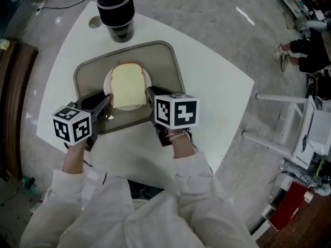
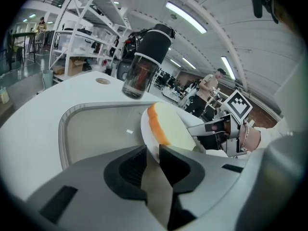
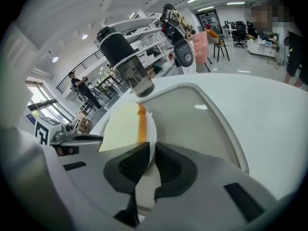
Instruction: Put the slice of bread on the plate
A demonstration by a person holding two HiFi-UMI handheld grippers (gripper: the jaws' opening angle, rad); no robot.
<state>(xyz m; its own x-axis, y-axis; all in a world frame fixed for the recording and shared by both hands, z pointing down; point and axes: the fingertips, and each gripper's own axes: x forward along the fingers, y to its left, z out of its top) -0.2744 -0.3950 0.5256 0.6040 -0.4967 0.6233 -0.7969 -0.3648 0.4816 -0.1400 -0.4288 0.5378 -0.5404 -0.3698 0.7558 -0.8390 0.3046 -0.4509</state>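
Observation:
A pale slice of bread (image 1: 128, 86) with an orange-brown crust lies flat on a small white plate (image 1: 107, 81), inside a grey tray (image 1: 168, 61). My left gripper (image 1: 107, 101) is shut on the plate's left rim. My right gripper (image 1: 150, 92) is shut on its right rim. In the left gripper view the jaws pinch the plate's edge (image 2: 145, 129), with the bread (image 2: 169, 126) just beyond. In the right gripper view the rim (image 3: 153, 131) sits between the closed jaws and the bread (image 3: 122, 124) lies to the left. I cannot tell whether the plate is lifted off the tray.
A black tumbler with a clear lower part (image 1: 115, 9) stands just behind the tray on the white table (image 1: 217, 87). A metal stool frame (image 1: 282, 123) stands to the table's right. People and shelving are far in the background.

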